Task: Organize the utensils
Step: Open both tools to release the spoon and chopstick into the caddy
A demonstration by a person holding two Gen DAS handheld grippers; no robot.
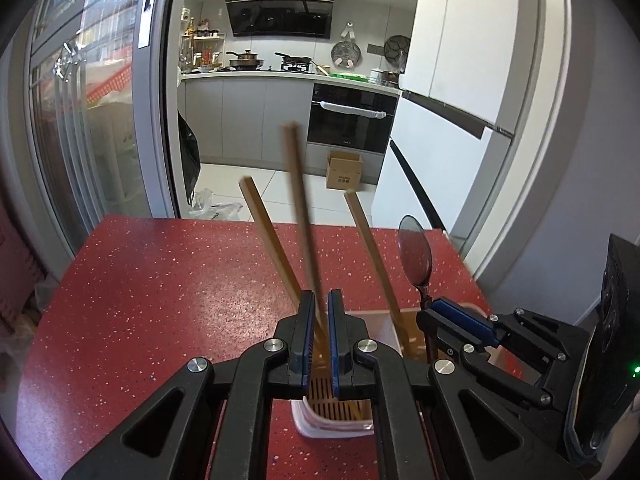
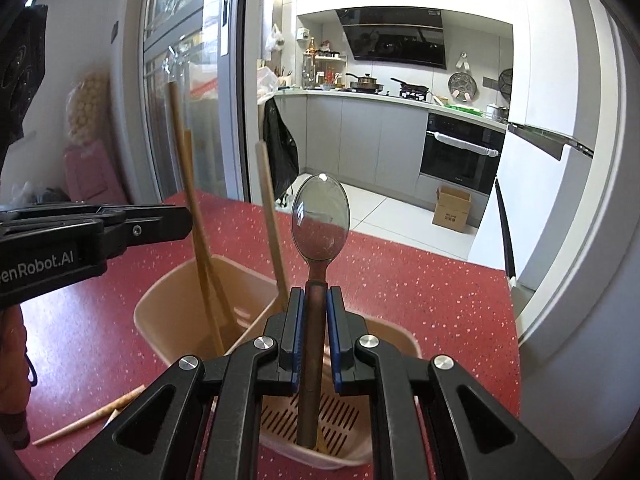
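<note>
A beige utensil holder point(image 2: 188, 280) with a slotted bottom stands on the red speckled table point(image 2: 420, 300). My left gripper point(image 1: 319, 300) is shut on a wooden chopstick point(image 1: 298, 184) that stands upright in the holder point(image 1: 332, 430). Two more chopsticks point(image 1: 264, 232) lean in it. My right gripper point(image 2: 316, 296) is shut on the dark handle of a metal spoon point(image 2: 320, 216), bowl up, its lower end inside the holder. The spoon also shows in the left wrist view point(image 1: 415, 250), with the right gripper point(image 1: 460, 316) beside it.
Loose chopsticks point(image 2: 92, 416) lie on the table left of the holder. A glass sliding door point(image 1: 100, 100) is at the left, a white wall point(image 2: 580, 240) at the right. The kitchen with an oven point(image 1: 348, 120) and a cardboard box point(image 1: 344, 170) lies beyond the table's far edge.
</note>
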